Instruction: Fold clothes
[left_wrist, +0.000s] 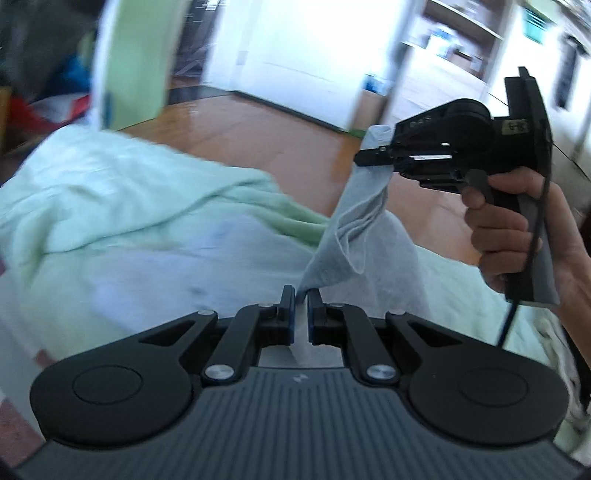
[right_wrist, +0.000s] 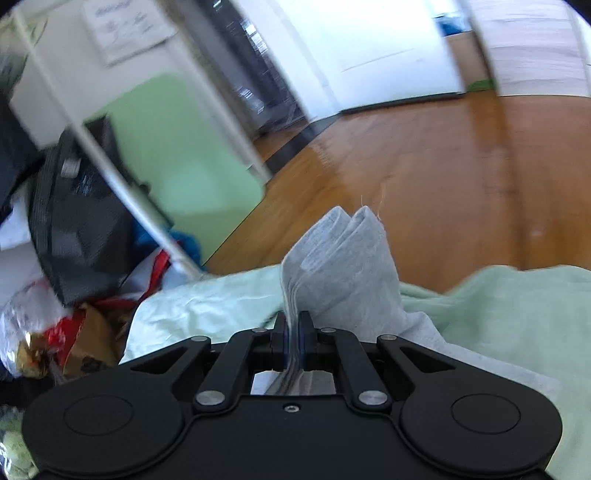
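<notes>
A light grey garment (left_wrist: 354, 229) hangs between both grippers above a pale green sheet. My left gripper (left_wrist: 301, 295) is shut on its lower edge. In the left wrist view my right gripper (left_wrist: 373, 153) sits up and to the right, shut on the garment's upper corner, held by a hand (left_wrist: 517, 236). In the right wrist view my right gripper (right_wrist: 293, 319) pinches several bunched layers of the grey garment (right_wrist: 343, 266), which stick up past the fingertips.
A pale green sheet (left_wrist: 129, 206) covers the bed (right_wrist: 498, 314) below. Wood floor (right_wrist: 424, 177) lies beyond. A dark bag (right_wrist: 81, 221) and colourful clutter (right_wrist: 55, 332) lie at the left. A white pole (right_wrist: 122, 147) stands by the bed.
</notes>
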